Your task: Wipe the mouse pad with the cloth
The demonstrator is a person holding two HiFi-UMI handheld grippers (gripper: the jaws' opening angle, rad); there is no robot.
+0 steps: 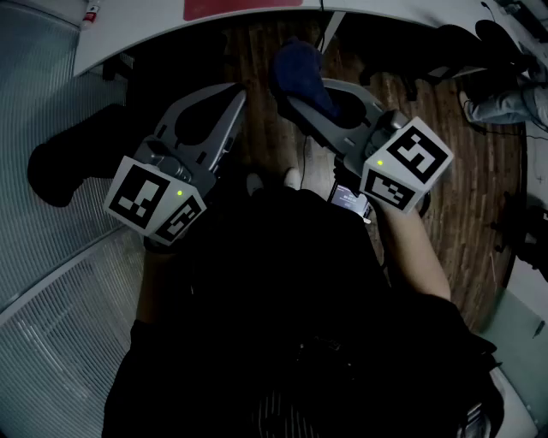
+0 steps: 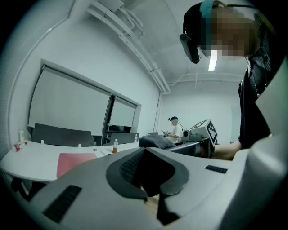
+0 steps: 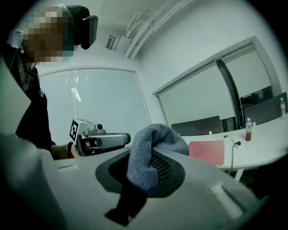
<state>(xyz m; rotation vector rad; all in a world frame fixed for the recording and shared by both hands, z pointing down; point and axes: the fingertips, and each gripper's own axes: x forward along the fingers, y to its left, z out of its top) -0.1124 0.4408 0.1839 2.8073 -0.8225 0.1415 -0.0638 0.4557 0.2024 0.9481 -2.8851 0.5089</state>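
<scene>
The red mouse pad (image 1: 244, 7) (image 2: 74, 162) (image 3: 207, 152) lies flat on a white curved table (image 1: 137, 30), some way ahead of both grippers. My right gripper (image 1: 289, 96) (image 3: 144, 175) is shut on a blue-grey cloth (image 1: 300, 73) (image 3: 150, 155), which bunches up over its jaws. The cloth (image 2: 155, 141) also shows in the left gripper view. My left gripper (image 1: 235, 92) (image 2: 146, 175) is held beside it at about the same height, shut with nothing in it. Both grippers are in the air over the floor, short of the table.
A small bottle of orange drink (image 2: 115, 146) (image 3: 248, 123) stands on the table beyond the pad. A black cable (image 3: 233, 155) hangs off the table edge. Dark chairs (image 2: 63, 134) line the far side. The floor (image 1: 462, 214) is wood. Another person (image 2: 173, 128) stands in the background.
</scene>
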